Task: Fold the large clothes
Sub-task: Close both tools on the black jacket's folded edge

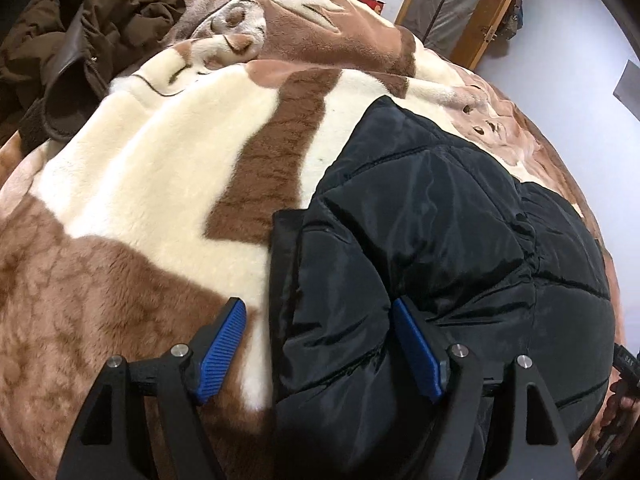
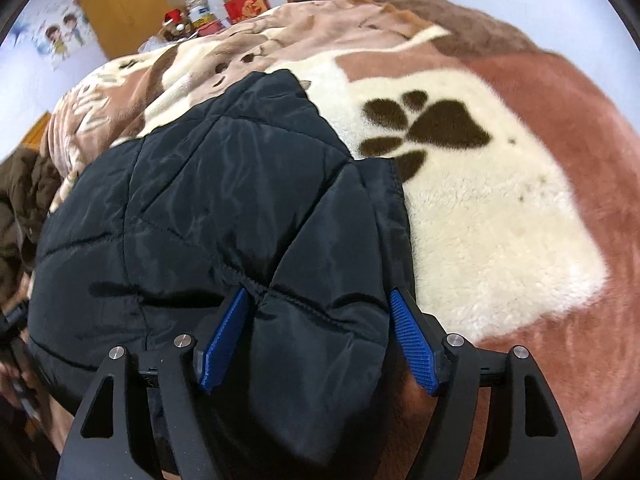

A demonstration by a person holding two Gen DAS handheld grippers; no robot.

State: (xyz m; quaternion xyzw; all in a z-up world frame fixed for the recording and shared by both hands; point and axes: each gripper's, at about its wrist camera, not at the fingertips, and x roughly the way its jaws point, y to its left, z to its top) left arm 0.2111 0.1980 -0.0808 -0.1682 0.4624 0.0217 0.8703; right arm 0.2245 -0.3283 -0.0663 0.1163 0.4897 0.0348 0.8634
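A black quilted puffer jacket [image 1: 440, 240] lies folded into a compact bundle on a brown and cream fleece blanket [image 1: 140, 200]. My left gripper [image 1: 318, 308] is open, its jaws spread wide over the jacket's left edge, with the right pad against the fabric. In the right wrist view the jacket [image 2: 208, 208] fills the left half. My right gripper [image 2: 320, 300] is open, its jaws straddling the jacket's right edge without pinching it. Both grippers hold nothing.
A brown coat [image 1: 80, 40] lies heaped at the bed's far left. The blanket [image 2: 500, 208] shows a dark paw print [image 2: 432, 128]. A wooden-framed panel [image 1: 460, 4] leans on the wall. Boxes and tins [image 2: 240, 0] stand beyond the bed by a wooden door [image 2: 120, 12].
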